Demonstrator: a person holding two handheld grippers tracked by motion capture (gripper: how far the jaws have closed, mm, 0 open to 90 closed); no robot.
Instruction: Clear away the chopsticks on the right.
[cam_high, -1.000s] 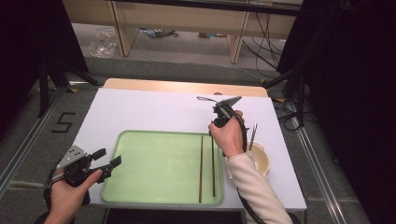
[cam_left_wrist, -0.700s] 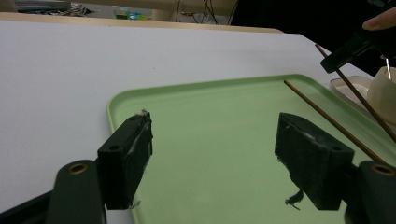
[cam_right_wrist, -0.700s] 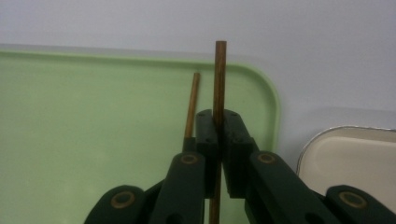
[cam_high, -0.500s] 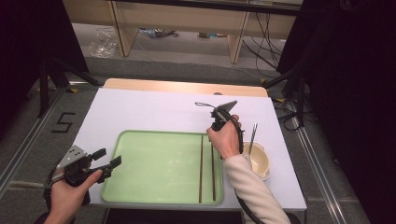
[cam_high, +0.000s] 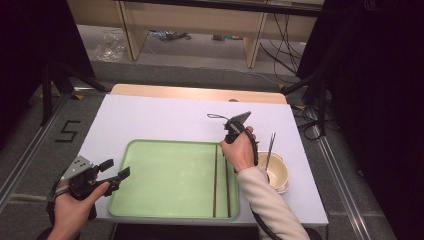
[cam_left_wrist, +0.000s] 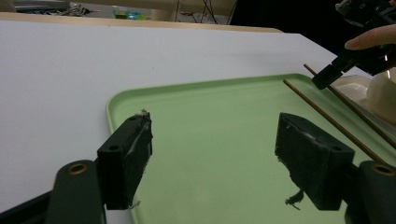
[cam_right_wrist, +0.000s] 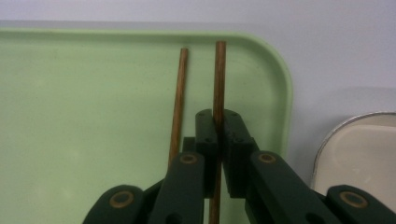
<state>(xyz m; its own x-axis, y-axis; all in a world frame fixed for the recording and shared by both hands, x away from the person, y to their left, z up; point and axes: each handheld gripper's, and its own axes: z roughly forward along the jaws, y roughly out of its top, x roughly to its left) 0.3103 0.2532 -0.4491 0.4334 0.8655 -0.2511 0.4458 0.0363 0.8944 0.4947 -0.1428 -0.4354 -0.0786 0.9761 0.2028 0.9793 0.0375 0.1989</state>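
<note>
Two brown chopsticks lie lengthwise in the right part of a green tray (cam_high: 165, 150). My right gripper (cam_right_wrist: 218, 116) points down at the tray's far right and is shut on the right-hand chopstick (cam_right_wrist: 219, 70) near its far end. The other chopstick (cam_right_wrist: 178, 102) lies just beside it, untouched. From above, the right gripper (cam_high: 231, 135) is partly covered by the hand, with the chopsticks (cam_high: 215, 182) running toward me. My left gripper (cam_high: 111, 172) hovers at the tray's left edge, open and with nothing between its jaws. The left gripper view (cam_left_wrist: 219, 154) looks across the tray to the chopsticks (cam_left_wrist: 327, 116).
A cream bowl (cam_high: 276, 172) stands right of the tray with thin dark sticks (cam_high: 270, 145) leaning out of it. The tray sits on a white tabletop (cam_high: 165, 117). The table's right edge lies close beyond the bowl.
The right hand and its gripper have shifted slightly left and toward me, down over the chopstick's far end. The left gripper has stayed in place.
</note>
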